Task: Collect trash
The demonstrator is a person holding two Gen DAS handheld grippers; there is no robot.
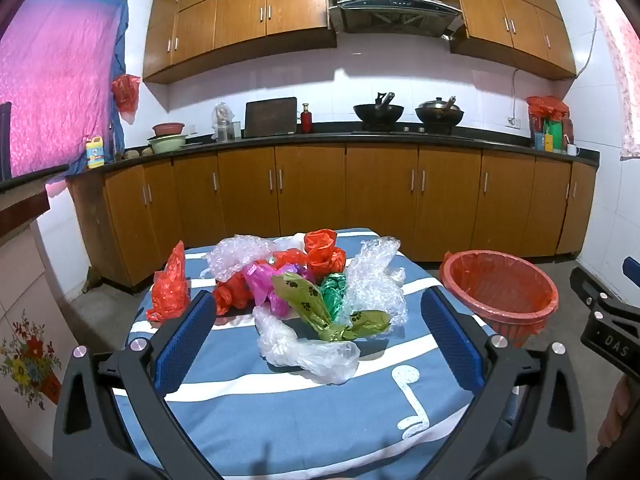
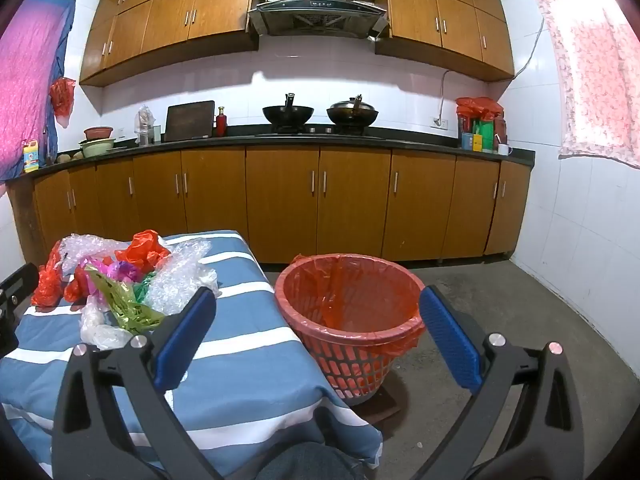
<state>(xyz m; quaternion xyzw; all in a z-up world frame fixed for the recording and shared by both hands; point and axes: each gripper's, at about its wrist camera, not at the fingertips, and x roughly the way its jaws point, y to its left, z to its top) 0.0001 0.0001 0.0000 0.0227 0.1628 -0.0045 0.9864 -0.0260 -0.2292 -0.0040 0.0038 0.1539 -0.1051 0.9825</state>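
A heap of crumpled plastic bags (image 1: 304,280) lies on the blue-and-white striped tablecloth (image 1: 280,408): red, pink, green, olive with paw prints, bubble wrap and a clear bag (image 1: 308,350) at the front. The heap also shows in the right wrist view (image 2: 128,280). My left gripper (image 1: 316,336) is open, its blue pads either side of the heap's near end, above the cloth. My right gripper (image 2: 316,332) is open and empty, held over the table's right edge in front of the red bin (image 2: 352,320), which is lined with a red bag.
The red bin (image 1: 500,296) stands on the grey floor right of the table. Wooden kitchen cabinets (image 1: 320,192) run along the back wall, with woks (image 1: 378,112) on the counter. My right gripper's body (image 1: 604,320) shows at the left wrist view's right edge.
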